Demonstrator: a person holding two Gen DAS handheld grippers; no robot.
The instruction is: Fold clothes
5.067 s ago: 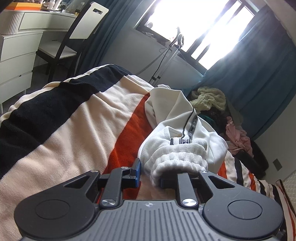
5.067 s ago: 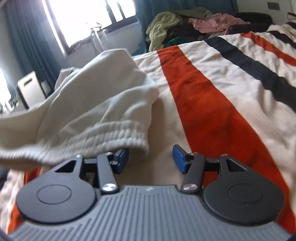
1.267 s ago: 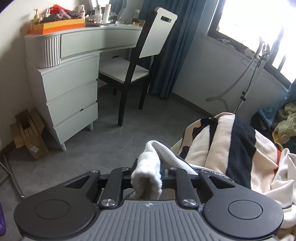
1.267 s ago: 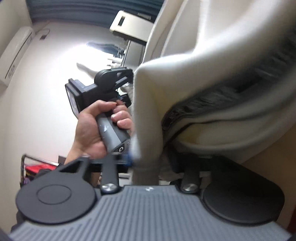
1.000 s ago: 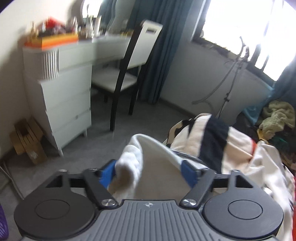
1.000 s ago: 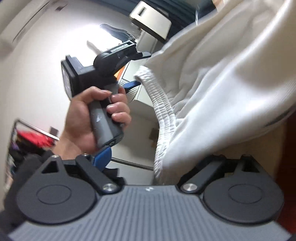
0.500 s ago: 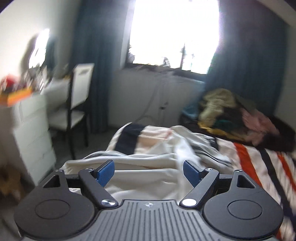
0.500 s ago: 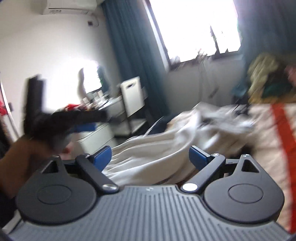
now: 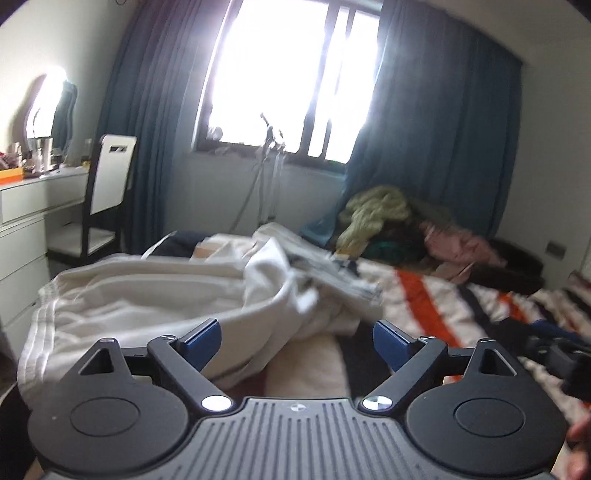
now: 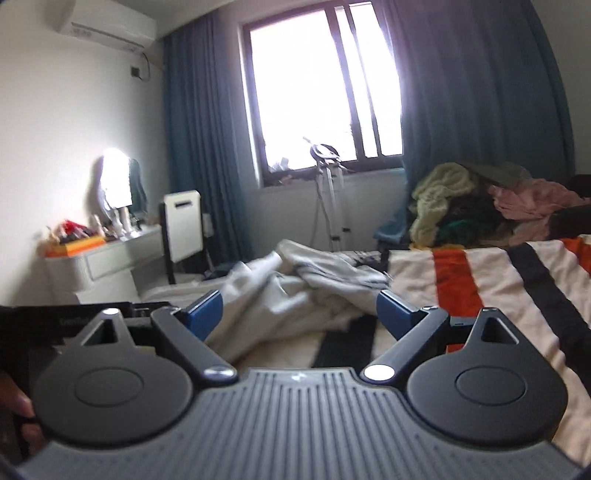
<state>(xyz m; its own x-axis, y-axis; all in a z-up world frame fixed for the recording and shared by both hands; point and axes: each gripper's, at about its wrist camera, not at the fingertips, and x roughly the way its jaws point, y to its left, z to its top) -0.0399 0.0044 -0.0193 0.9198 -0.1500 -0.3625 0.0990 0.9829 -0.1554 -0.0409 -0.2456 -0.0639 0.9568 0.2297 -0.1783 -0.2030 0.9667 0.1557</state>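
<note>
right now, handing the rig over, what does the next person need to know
Left gripper: open, nothing held; its jaws have just been opening.
Right gripper: open, nothing held.
White garment lies crumpled on the striped bedspread, not folded.
More clothes are piled at the bed's far end.
Left to do: spread the garment flat, fold it, then take on the pile.

A bright window [image 9: 291,81] sits between long dark teal curtains [image 10: 201,140]. A white wall-mounted air conditioner [image 10: 107,23] hangs high on the pale wall. Below it, a white dressing table with drawers [image 9: 26,218] carries an orange tray [image 10: 79,245] and small bottles, too blurred to tell apart. A black-framed chair with a white back panel [image 9: 110,181] stands just beside the table. A metal stand [image 10: 328,192] rises under the window.
</note>
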